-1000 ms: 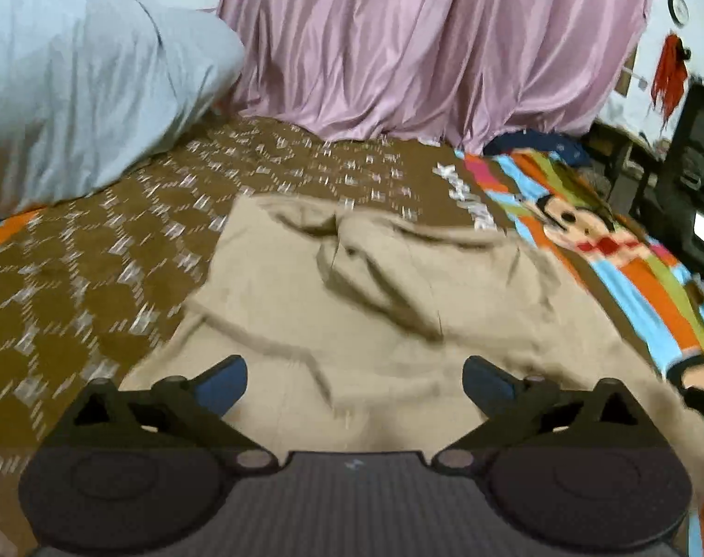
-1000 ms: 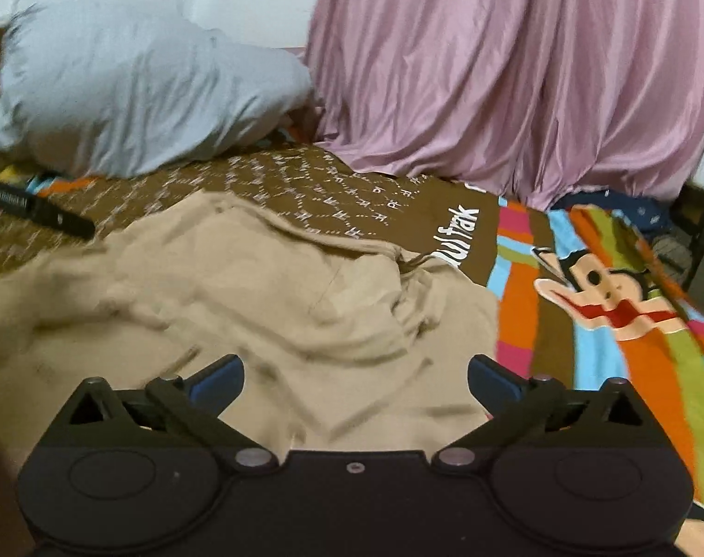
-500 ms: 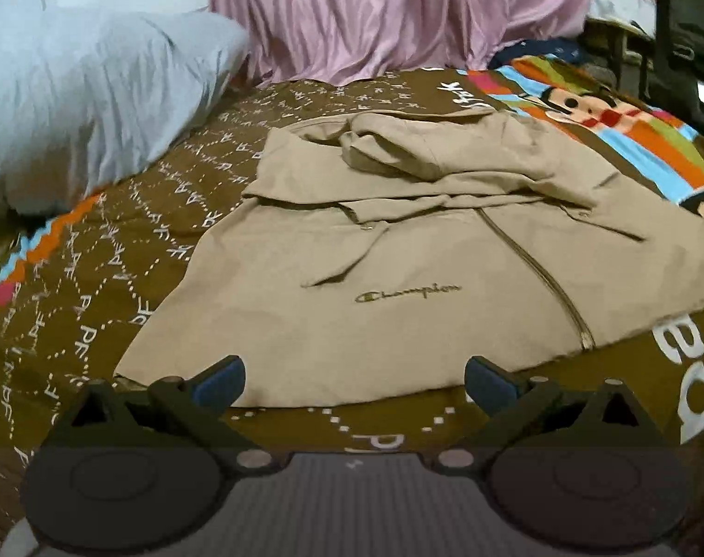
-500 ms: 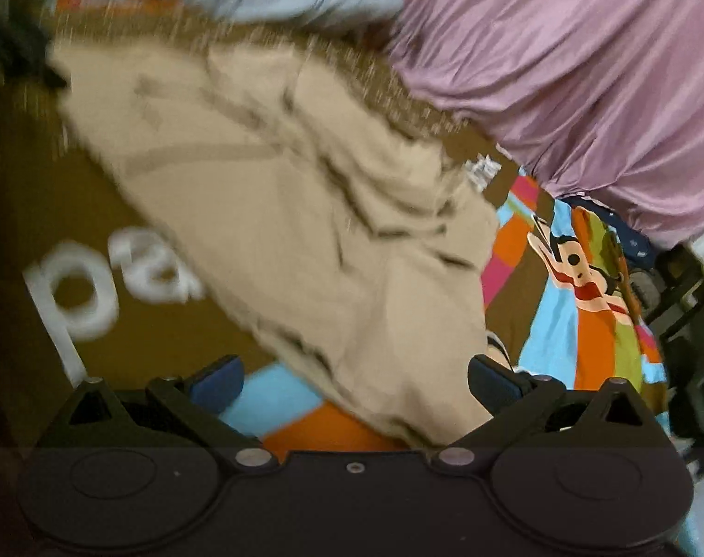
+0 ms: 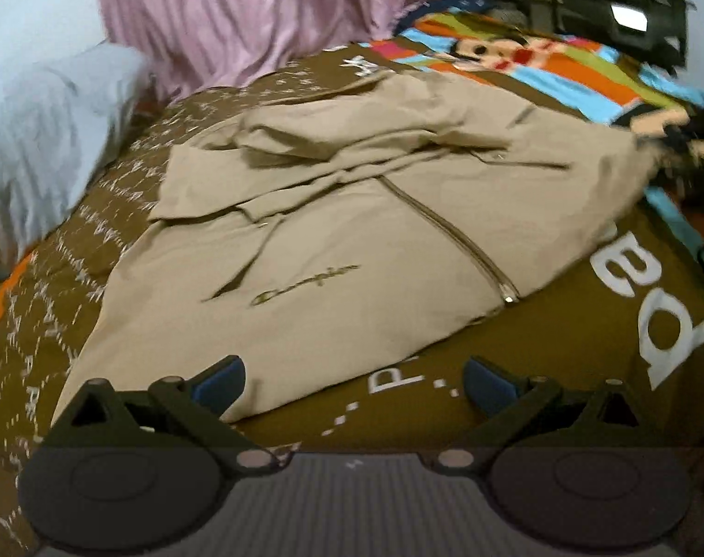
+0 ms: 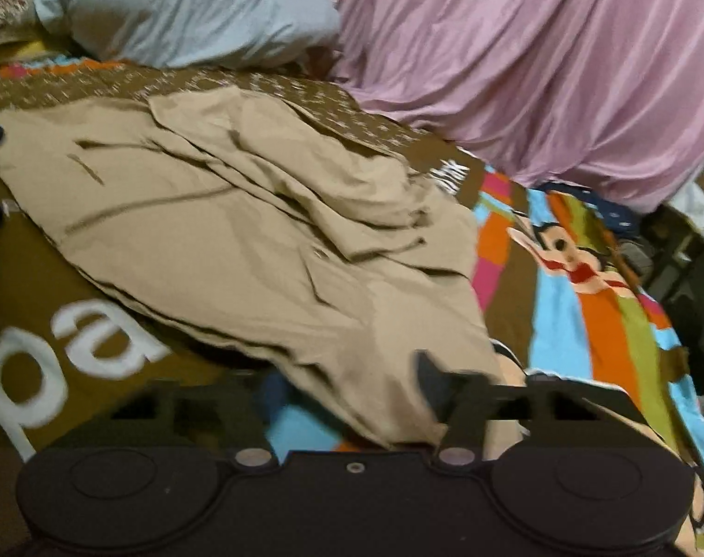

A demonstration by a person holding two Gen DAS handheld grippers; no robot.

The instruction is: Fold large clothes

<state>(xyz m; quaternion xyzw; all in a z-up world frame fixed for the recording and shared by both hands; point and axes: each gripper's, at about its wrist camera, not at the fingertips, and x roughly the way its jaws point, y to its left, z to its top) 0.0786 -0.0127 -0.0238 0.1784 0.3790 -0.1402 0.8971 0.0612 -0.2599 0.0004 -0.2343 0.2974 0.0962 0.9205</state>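
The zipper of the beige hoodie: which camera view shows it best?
The left wrist view: the zipper runs in plain sight down the hoodie to its metal end near the hem. In the right wrist view the hoodie is blurred and folded, and no zipper can be told.

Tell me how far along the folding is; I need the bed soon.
Done: the tan zip-up hoodie lies spread front-up on the brown patterned bedspread, sleeves drawn in. In hand: the right gripper has just been closing its jaws around the hoodie's near corner, cloth between them; the left gripper is open at the hem's other corner. Left: no fold of the body shows yet, so nearly all the folding remains.
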